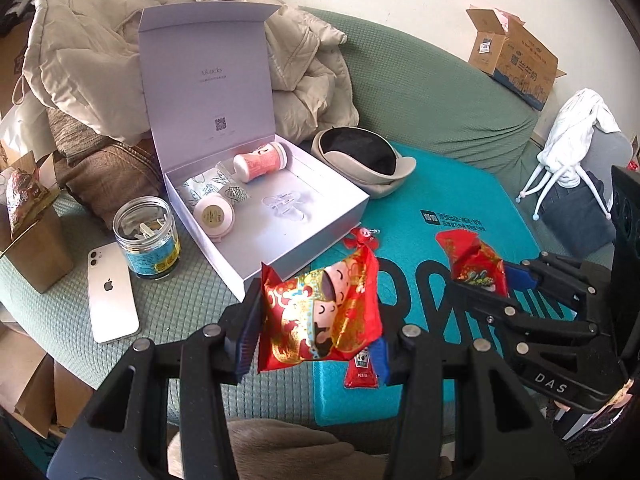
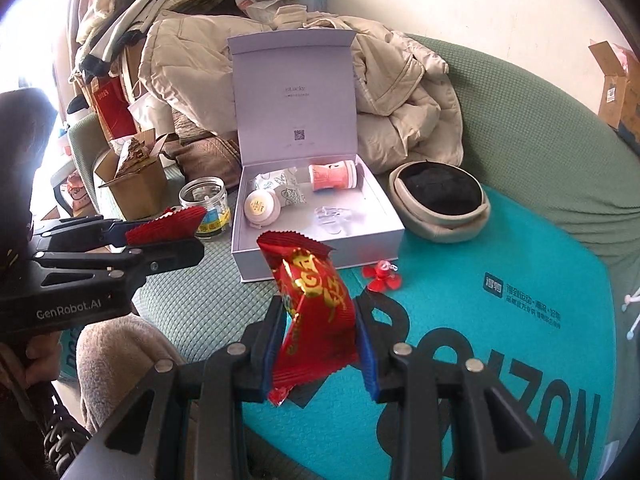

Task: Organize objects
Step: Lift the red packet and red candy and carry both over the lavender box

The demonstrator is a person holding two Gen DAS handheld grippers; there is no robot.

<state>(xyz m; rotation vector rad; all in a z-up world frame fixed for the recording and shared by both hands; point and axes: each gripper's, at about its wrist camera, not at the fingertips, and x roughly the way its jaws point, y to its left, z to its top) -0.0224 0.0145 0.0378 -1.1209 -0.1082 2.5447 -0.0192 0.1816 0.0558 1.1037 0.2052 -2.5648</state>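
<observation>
- The left tongs (image 1: pixel 316 320) are closed partway onto a red snack packet (image 1: pixel 320 312) printed with a gold-and-red cartoon figure; both blue pads press its side edges and it hangs clear of the sofa.
- In the right wrist view the same left tongs (image 2: pixel 188 232) enter from the left, the packet seen edge-on as a crimped red strip.
- The right tongs (image 2: pixel 320 340) are squeezed tight on a second red packet (image 2: pixel 316 312) with gold characters; it stands upright between the pads, crumpled, its serrated top edge flared open.
- Both packets are held above the teal mat (image 2: pixel 500 360) on the green sofa cover (image 1: pixel 180 300), just in front of the open white box (image 1: pixel 280 216).
- The box has its lid standing up; inside lie a pink tube (image 1: pixel 260 162), a round pink case (image 1: pixel 214 216), patterned sachets and a clear plastic piece.
- A small red ketchup sachet (image 1: pixel 362 372) lies on the mat under the left tongs.
- A red flower-shaped trinket (image 2: pixel 382 278) lies just beside the box's front corner.
- A glass jar (image 1: pixel 146 236) and a white phone (image 1: pixel 112 296) sit left of the box.
</observation>
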